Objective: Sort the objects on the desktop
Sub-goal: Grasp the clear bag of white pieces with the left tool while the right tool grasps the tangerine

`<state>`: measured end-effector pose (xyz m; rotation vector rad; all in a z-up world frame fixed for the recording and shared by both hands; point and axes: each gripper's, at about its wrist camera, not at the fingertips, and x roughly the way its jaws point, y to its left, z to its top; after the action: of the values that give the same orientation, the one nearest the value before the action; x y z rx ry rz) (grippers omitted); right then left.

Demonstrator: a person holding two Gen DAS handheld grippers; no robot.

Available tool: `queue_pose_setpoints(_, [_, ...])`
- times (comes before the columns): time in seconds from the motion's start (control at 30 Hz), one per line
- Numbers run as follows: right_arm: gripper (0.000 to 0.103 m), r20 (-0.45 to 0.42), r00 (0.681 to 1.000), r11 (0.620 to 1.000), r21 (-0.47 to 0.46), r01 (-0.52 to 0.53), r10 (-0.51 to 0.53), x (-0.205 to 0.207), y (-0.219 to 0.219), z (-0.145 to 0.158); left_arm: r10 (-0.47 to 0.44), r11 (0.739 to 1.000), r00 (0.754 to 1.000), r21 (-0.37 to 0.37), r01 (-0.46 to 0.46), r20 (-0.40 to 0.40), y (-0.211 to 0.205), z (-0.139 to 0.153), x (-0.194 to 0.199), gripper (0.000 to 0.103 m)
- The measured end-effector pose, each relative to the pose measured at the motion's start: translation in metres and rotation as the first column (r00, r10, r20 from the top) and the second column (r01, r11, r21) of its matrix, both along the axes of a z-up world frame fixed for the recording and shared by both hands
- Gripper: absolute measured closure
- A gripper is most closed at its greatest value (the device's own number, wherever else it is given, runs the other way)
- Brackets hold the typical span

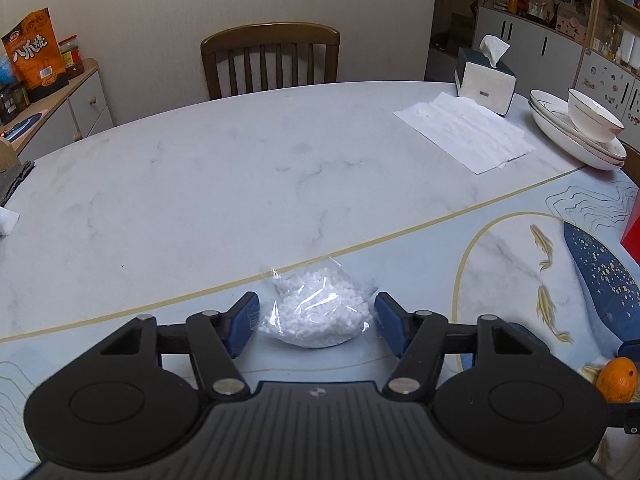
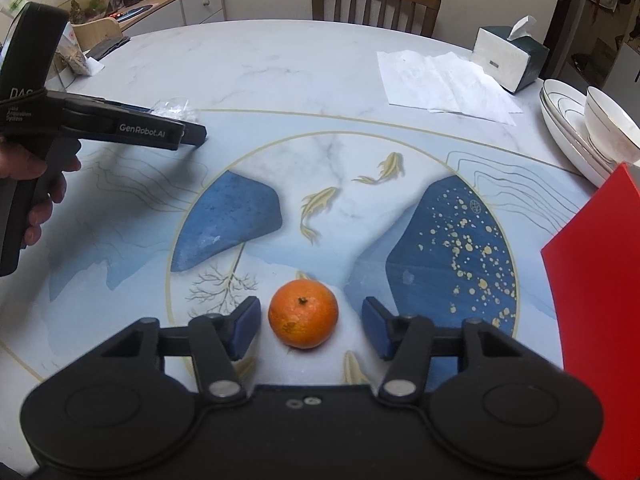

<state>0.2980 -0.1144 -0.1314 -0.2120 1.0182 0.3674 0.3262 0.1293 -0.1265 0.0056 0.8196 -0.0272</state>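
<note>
A clear plastic bag of white granules [image 1: 316,316] lies on the marble-patterned table [image 1: 240,200], between the blue pads of my left gripper [image 1: 316,308]. The jaws stand open; the pads sit right at the bag's film edges without squeezing the granules. In the right wrist view an orange [image 2: 303,314] rests on the table's painted centre between the pads of my right gripper [image 2: 310,312], which is open with a gap on each side of the fruit. The same view shows the left gripper [image 2: 192,132] held in a hand at far left, with the bag [image 2: 172,106] at its tips.
A tissue box [image 2: 508,56] and a flat white paper sheet [image 2: 440,80] lie at the back right. Stacked plates with a bowl [image 2: 608,120] sit at the right edge, and a red board [image 2: 600,280] is close on the right. A wooden chair [image 1: 270,60] stands behind the table.
</note>
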Motion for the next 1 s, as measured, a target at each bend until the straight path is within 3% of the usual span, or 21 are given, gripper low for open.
queue_pose_setpoints(0.03, [0.057, 0.0, 1.0, 1.0, -0.001, 0.001, -0.001, 0.0, 0.0, 0.0, 0.0, 1.0, 1.0, 0.002, 0.0, 0.001, 0.0, 0.0, 0.0, 0.043])
queue_pose_setpoints(0.2, [0.062, -0.003, 1.0, 1.0, 0.004, -0.003, 0.003, -0.001, 0.0, -0.001, 0.006, 1.0, 1.0, 0.016, -0.006, 0.006, -0.002, 0.001, -0.002, 0.05])
queue_pose_setpoints(0.3, [0.067, -0.008, 1.0, 1.0, 0.013, -0.009, 0.01, -0.001, -0.001, -0.001, 0.005, 1.0, 1.0, 0.024, -0.005, 0.01, -0.003, 0.003, -0.003, 0.059])
queue_pose_setpoints(0.43, [0.068, -0.007, 1.0, 1.0, 0.014, -0.005, 0.005, -0.002, -0.002, 0.0, -0.001, 1.0, 1.0, 0.03, 0.001, 0.008, -0.004, 0.004, -0.003, 0.071])
queue_pose_setpoints(0.6, [0.068, 0.001, 1.0, 1.0, 0.02, 0.001, -0.001, -0.005, -0.006, 0.004, 0.0, 0.999, 1.0, 0.04, 0.0, 0.008, -0.006, 0.006, -0.006, 0.078])
queue_pose_setpoints(1.0, [0.068, 0.016, 1.0, 0.999, 0.039, 0.025, -0.026, -0.017, -0.021, 0.015, -0.036, 0.999, 0.999, 0.025, 0.036, 0.001, -0.027, 0.017, -0.029, 0.081])
